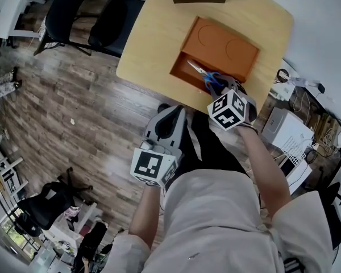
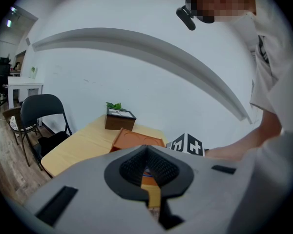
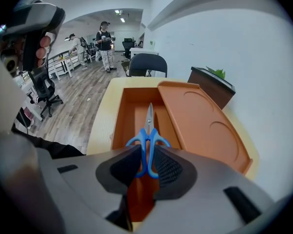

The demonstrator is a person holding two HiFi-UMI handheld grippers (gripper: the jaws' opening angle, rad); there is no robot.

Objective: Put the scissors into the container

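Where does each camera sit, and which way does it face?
Head view: on the person's head, facing down; shows table, left tool, right tool.
Left gripper view: on the left tool, facing the table; shows its jaws, the right forearm.
Right gripper view: on the right tool, facing the scissors it grips; shows its jaws.
All share the orange container.

The scissors (image 3: 147, 133) have blue loop handles and short silver blades, closed together. The right claw (image 3: 146, 155) pinches them by the handles. In its own view the blades point to 12 o'clock, over the deep open trough of the container (image 3: 205, 126). The container is an orange rectangular box on the table (image 1: 153, 33), with the trough at 9 o'clock and a raised deck with two round dents at 3 o'clock.
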